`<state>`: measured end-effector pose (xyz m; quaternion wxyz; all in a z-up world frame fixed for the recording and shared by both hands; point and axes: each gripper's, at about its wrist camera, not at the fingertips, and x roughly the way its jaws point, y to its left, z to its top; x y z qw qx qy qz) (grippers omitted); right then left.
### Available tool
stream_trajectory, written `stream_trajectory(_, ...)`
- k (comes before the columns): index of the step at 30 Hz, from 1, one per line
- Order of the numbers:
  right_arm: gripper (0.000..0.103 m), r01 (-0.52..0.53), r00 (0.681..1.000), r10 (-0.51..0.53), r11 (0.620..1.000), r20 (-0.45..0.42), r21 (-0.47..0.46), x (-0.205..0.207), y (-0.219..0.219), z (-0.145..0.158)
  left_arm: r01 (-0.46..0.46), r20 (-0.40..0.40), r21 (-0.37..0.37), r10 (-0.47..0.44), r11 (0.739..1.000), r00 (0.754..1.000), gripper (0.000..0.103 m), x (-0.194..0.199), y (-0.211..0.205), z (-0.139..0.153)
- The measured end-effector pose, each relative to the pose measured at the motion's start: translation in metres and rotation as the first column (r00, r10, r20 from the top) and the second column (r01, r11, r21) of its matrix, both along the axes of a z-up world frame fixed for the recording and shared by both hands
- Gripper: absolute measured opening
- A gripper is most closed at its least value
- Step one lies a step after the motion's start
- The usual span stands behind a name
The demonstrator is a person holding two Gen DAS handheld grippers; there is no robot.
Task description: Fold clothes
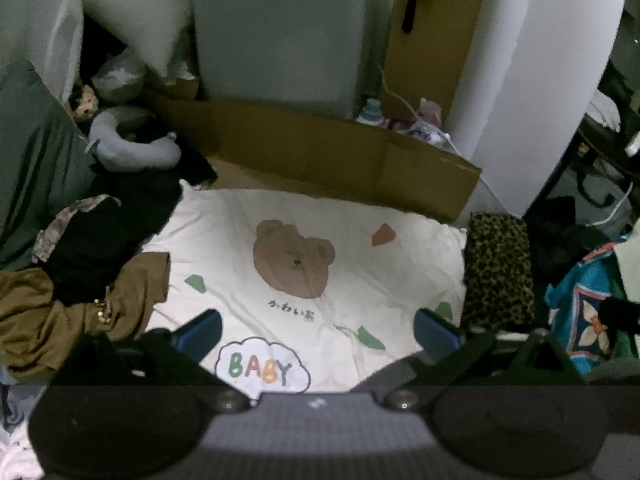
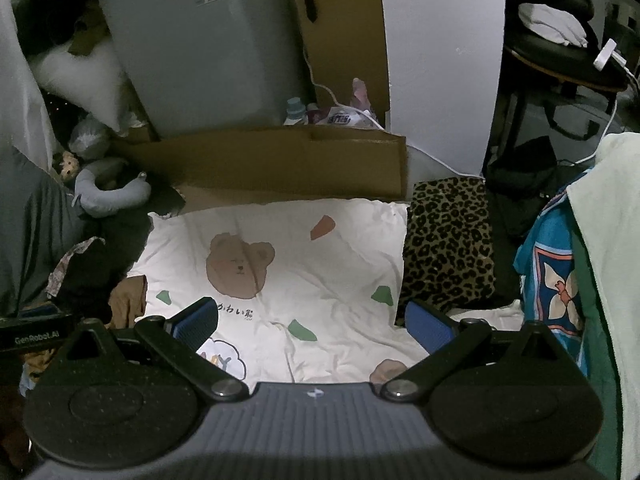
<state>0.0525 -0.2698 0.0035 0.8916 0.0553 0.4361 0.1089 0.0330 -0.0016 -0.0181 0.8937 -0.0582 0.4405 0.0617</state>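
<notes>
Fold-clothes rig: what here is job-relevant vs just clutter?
Job:
- left gripper, open
- right gripper, open
- brown garment
- leopard-print cloth, looks folded
- bear-print sheet, work surface

Clutter:
- cardboard box
- neck pillow
- chair

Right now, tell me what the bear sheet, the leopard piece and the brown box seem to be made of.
Bear sheet: looks like soft matte woven cotton; it creases finely and carries a flat print.
Leopard piece: probably a plush or fleece fabric; the folded edges look thick and dull, but the dim light leaves it open.
Brown box: corrugated cardboard, matte, with stiff straight flaps and a sharp fold line.
</notes>
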Motion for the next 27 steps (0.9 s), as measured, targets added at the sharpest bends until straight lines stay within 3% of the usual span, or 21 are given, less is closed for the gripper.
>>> stream_trajectory(7, 0.103, -0.029, 0.999, 0.030, 0.999, -0.020, 0.025, 0.005, 0.001, -0.004, 0.011, -0.019, 0.049, -0.010, 0.999, 1.000, 0.103, -0.001, -0.009, -0.004)
stream_trajectory(27, 0.103, -0.056, 0.998, 0.057, 0.998, -0.024, 0.019, 0.008, 0.006, -0.004, -0.001, -0.060, 0.061, 0.004, 0.998, 0.998, 0.103, 0.004, -0.015, -0.010)
